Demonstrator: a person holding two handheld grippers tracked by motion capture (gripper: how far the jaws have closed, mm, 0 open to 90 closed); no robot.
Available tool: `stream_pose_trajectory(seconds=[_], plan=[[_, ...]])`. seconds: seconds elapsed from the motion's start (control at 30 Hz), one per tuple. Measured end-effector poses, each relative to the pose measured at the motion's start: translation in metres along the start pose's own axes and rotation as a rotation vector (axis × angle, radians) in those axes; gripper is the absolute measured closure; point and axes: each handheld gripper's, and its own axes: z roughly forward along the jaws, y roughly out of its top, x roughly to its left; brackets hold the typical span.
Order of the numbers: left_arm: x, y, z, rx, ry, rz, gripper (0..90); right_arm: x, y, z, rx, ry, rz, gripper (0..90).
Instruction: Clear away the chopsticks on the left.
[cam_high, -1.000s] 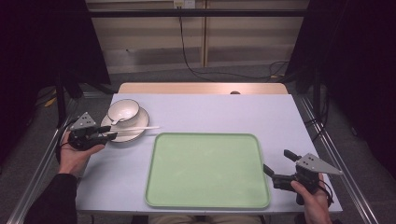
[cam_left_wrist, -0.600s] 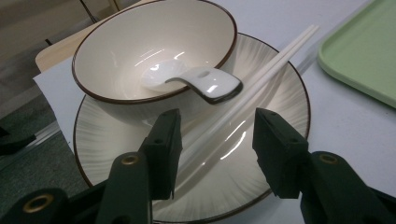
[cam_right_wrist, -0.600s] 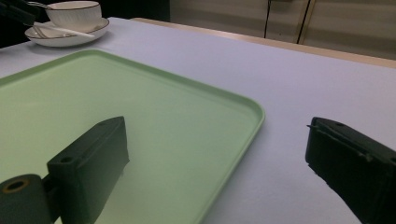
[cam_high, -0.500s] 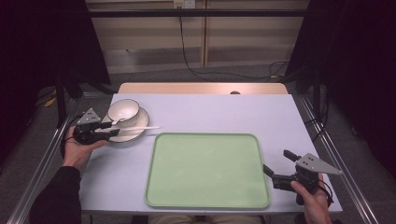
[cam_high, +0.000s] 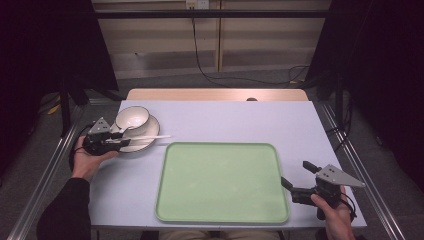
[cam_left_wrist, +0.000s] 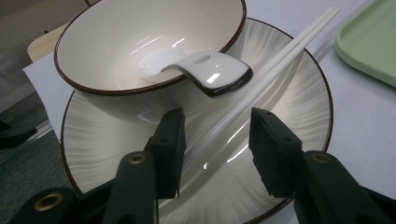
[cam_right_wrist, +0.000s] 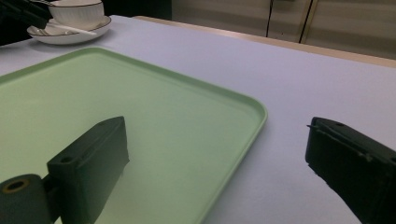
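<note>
In the high view, a pale lilac tabletop (cam_high: 225, 120) carries a flat light-green plastic tray (cam_high: 222, 182) near the person's edge. To the far left of the tray stands a wide white ceramic plate with a thin brown rim (cam_high: 145, 142), and on it sits a round white ceramic bowl with a brown rim (cam_high: 132, 118). A pair of long white chopsticks (cam_high: 150, 137) lies across the plate, with the tips reaching over its rim toward the tray. The left gripper (cam_high: 120, 142) is held over the near-left part of the plate, at the thick ends of the chopsticks. The right gripper (cam_high: 296, 178) rests just beside the right edge of the tray, well apart from the dishes.

In the left gripper view, the two black jaws stand partly open on each side of the chopsticks (cam_left_wrist: 261, 79), which run between them. The pads do not press on the sticks; a gap shows on both sides. The jaws have just been closing a little. A white ceramic soup spoon with a dark edge (cam_left_wrist: 205, 70) lies over the rim of the bowl (cam_left_wrist: 116, 42), its handle touching the chopsticks.

In the right gripper view, the jaws stand wide open with nothing held. One is above the tray (cam_right_wrist: 116, 107), the other above the bare tabletop (cam_right_wrist: 289, 84). The plate (cam_right_wrist: 65, 35) and bowl (cam_right_wrist: 77, 11) show far off.
</note>
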Motion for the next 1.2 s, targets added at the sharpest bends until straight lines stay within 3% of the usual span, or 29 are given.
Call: stream_pose_trajectory(seconds=[0.33, 0.37, 0.57, 0.77, 0.83, 0.97, 1.0, 1.03, 1.2], plan=[[-0.008, 0.004, 0.007, 0.026, -0.024, 0.036, 61.9, 0.0, 0.0, 0.0, 0.0, -0.001, 0.012, 5.8], [-0.008, 0.005, 0.009, 0.049, -0.023, 0.038, 62.1, -0.001, 0.0, 0.0, 0.001, 0.0, 0.014, 5.8], [-0.008, 0.006, 0.007, 0.073, -0.028, 0.055, 66.9, -0.001, 0.0, 0.0, -0.002, 0.0, 0.013, 5.8], [-0.011, 0.009, 0.009, 0.085, -0.072, 0.082, 70.3, -0.001, -0.001, 0.0, 0.001, -0.001, 0.02, 5.7], [-0.013, 0.012, 0.009, 0.118, -0.09, 0.117, 71.2, -0.001, -0.001, 0.0, 0.002, -0.003, 0.021, 5.7], [-0.015, 0.015, 0.012, 0.125, -0.109, 0.133, 73.8, -0.002, -0.001, 0.0, 0.001, -0.003, 0.021, 5.6], [-0.015, 0.016, 0.013, 0.131, -0.13, 0.142, 74.6, -0.002, -0.001, 0.0, 0.002, -0.004, 0.022, 5.5], [-0.015, 0.017, 0.013, 0.156, -0.143, 0.151, 75.7, -0.002, -0.001, 0.0, 0.002, -0.005, 0.024, 5.5], [-0.016, 0.019, 0.015, 0.181, -0.159, 0.164, 79.8, -0.002, -0.001, 0.0, 0.001, -0.008, 0.027, 5.3]])
